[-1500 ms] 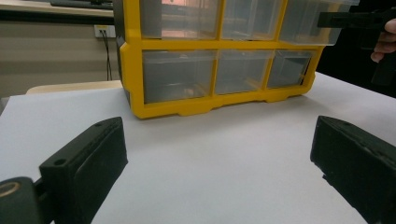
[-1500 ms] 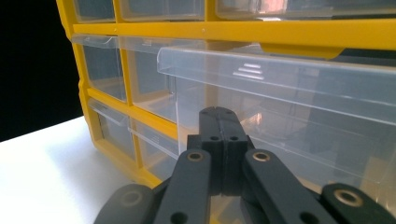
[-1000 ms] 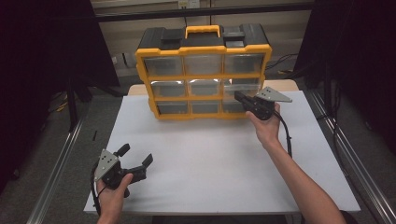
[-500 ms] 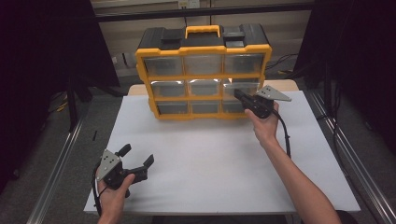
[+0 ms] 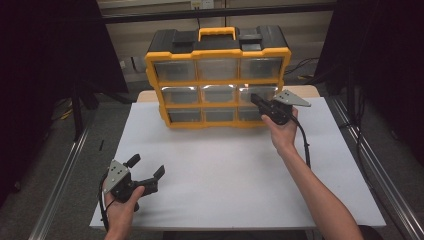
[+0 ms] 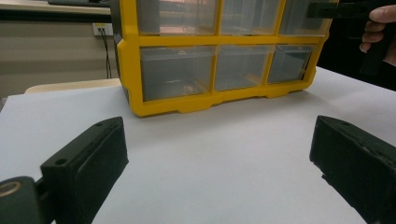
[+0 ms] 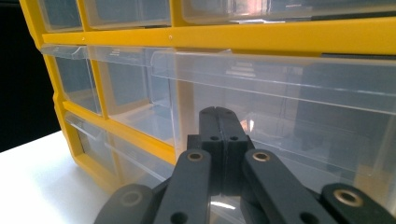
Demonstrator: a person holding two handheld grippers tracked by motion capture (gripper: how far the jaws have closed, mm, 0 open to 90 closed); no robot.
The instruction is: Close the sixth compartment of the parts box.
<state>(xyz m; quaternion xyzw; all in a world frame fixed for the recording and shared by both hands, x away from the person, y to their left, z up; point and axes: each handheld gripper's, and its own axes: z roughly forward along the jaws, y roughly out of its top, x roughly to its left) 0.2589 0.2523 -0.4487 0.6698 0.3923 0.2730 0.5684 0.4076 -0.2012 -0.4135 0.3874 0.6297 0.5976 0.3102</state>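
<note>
R hand-held gripper (image 5: 254, 98) is closed, empty, at the organizer's (image 5: 218, 80) mid-right drawer (image 7: 289, 107); I hook under its lip w/ care. L hand-held gripper (image 5: 146, 167) is wide open, idle.

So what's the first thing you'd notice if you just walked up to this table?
The big yellow and black drawer organizer with its clear plastic drawers, standing at the far edge of the white table. Next, the right gripper, jaws shut, pointing at the right drawer of the middle row. The left gripper sits open near the front left corner.
</note>
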